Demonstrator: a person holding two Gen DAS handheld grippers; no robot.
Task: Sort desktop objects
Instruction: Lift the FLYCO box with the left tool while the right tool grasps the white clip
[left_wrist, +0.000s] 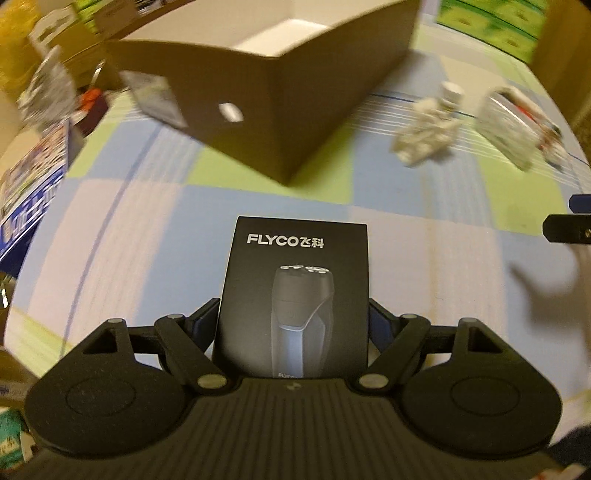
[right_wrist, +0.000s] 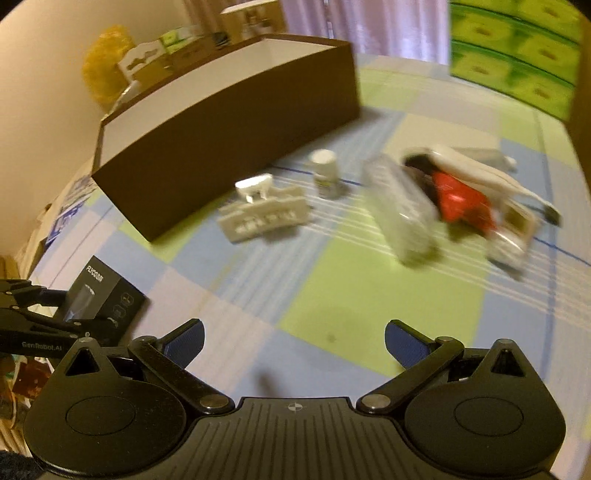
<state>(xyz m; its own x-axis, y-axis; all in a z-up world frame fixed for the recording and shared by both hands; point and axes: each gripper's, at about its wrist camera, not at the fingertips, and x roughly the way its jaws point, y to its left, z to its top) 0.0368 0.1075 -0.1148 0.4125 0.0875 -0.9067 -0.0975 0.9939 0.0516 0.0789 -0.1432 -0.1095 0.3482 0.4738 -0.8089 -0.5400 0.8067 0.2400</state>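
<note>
two claws, left claw (left_wrist: 295, 321) clamping shaver box (left_wrist: 295, 295), right claw (right_wrist: 294, 341) wide, empty

A lived-in home room: the table wears a checked cloth of pale blue, green and white squares (right_wrist: 369, 295), pale lilac curtains (right_wrist: 369, 22) hang behind it, and stacked green printed cartons (right_wrist: 513, 51) and a yellow plastic bag (right_wrist: 103, 62) crowd a plain cream wall (right_wrist: 40, 92).
</note>
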